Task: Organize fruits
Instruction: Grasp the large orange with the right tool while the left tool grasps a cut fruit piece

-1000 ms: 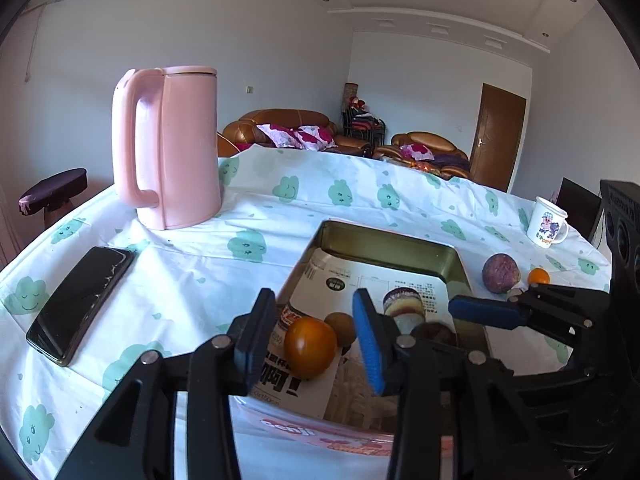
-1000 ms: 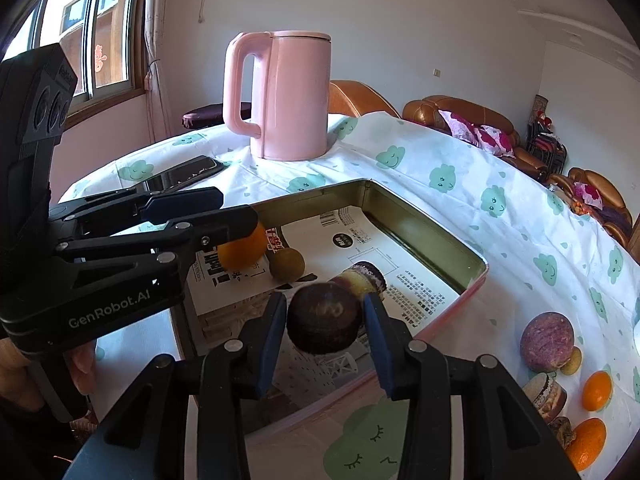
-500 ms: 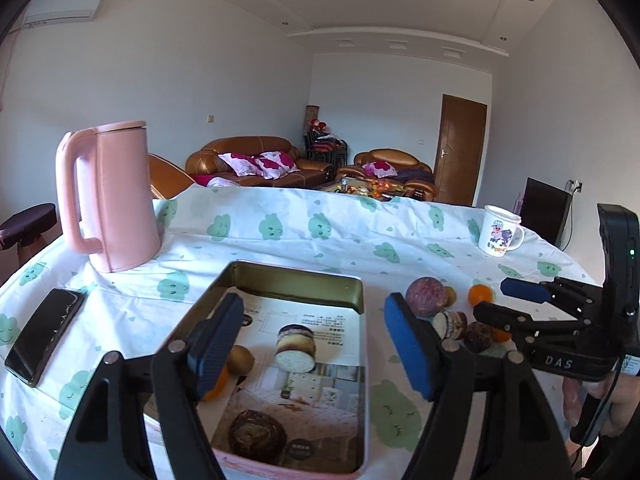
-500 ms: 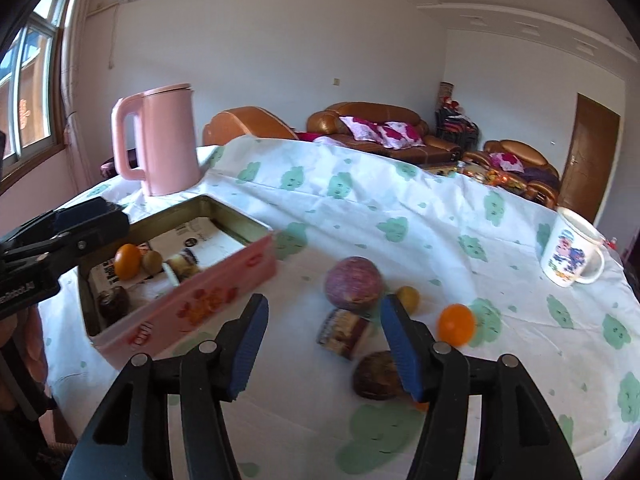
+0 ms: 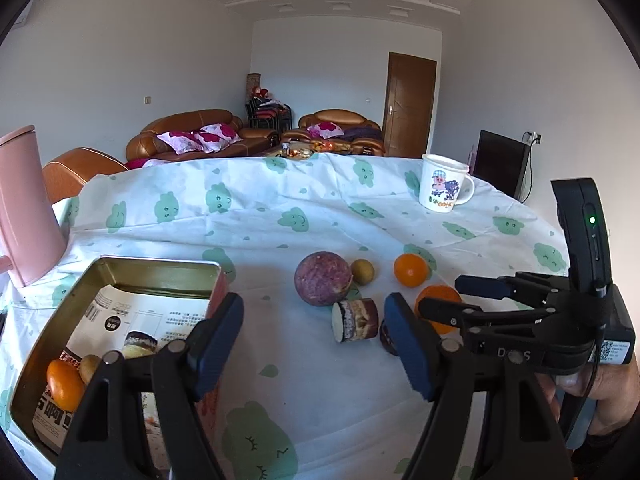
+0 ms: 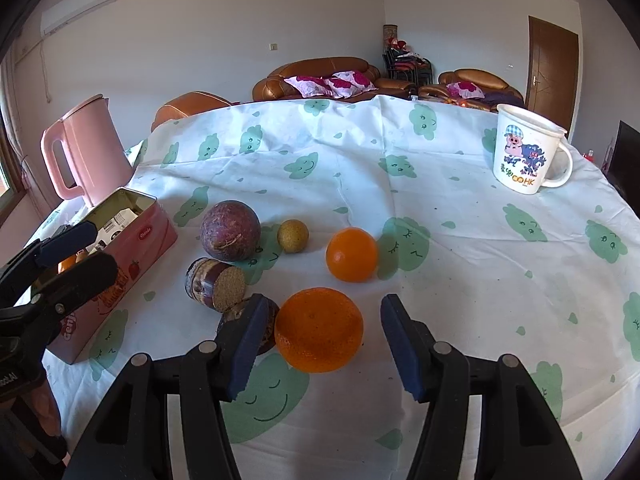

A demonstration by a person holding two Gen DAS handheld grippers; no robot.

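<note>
Loose fruit lies on the cloud-print cloth: a large orange (image 6: 319,330), a smaller orange (image 6: 352,255), a purple round fruit (image 6: 230,230), a small yellow-green fruit (image 6: 293,235), a cut purple piece (image 6: 215,285) and a dark fruit (image 6: 266,326). My right gripper (image 6: 320,346) is open, its jaws on either side of the large orange without touching it. My left gripper (image 5: 314,348) is open and empty above the cloth, beside the pink tin (image 5: 218,292), which holds an orange (image 5: 64,385) and other fruit. The cut piece (image 5: 355,319) lies just ahead of it.
A pink kettle (image 6: 90,152) stands behind the tin at the left. A white printed mug (image 6: 526,154) stands at the far right of the table. The table edge runs along the back, with sofas beyond.
Both grippers released their fruit into the tin and swung right from it to the loose fruit pile. The right gripper has closed in around the large orange.
</note>
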